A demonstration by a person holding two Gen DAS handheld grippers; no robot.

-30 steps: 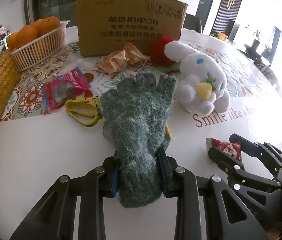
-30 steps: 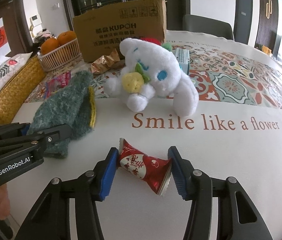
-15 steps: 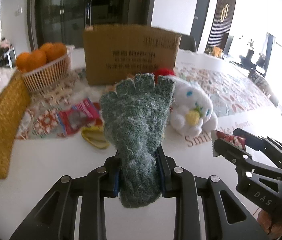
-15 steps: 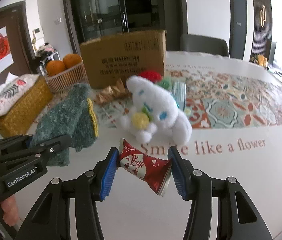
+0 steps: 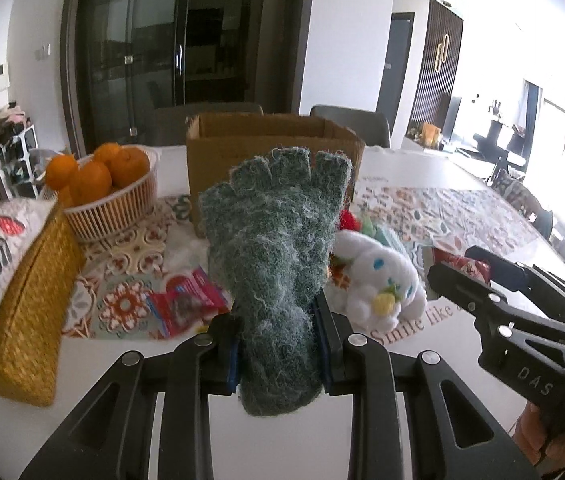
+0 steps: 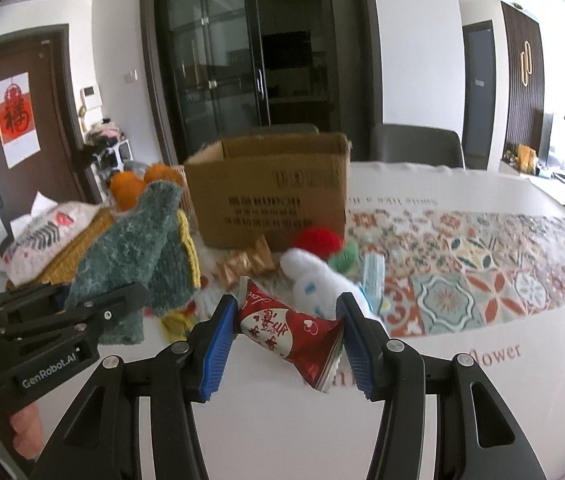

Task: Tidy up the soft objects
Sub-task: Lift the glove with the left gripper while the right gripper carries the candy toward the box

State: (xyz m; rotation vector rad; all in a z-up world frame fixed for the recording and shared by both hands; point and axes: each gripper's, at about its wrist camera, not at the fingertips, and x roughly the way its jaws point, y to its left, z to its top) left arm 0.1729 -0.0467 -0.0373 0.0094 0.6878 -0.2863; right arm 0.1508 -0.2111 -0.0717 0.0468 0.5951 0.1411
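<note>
My left jaws [image 5: 278, 354] are pinched nearly closed on the cuff of the glove [image 5: 278, 248], which stands up ahead of them with its fingertips pointing at the box [image 5: 218, 168]. It is knitted, fuzzy and limp; I judge it very light, and the cuff is the right place to hold it, since the doubled fabric bunches and gives the pads something to bite. Taken by a fingertip it would likely flop and slide out.

My right jaws [image 6: 287, 344] are part open, clamped end to end on a red candy [image 6: 294, 332], one blue pad at each twisted end of the wrapper. The wrapper looks glossy and crinkly, so I expect it to be slippery and to crush if squeezed harder; the grip across its length seems adequate, though I would not swing it fast.

Both loads look clear of the desk [image 6: 482, 392]. Beyond the right jaws, low and just past the candy, lies the white plush [image 6: 318, 284], with the box farther ahead, its top open. The plush is bulky and soft; an ear or limb would be my hold there.
</note>
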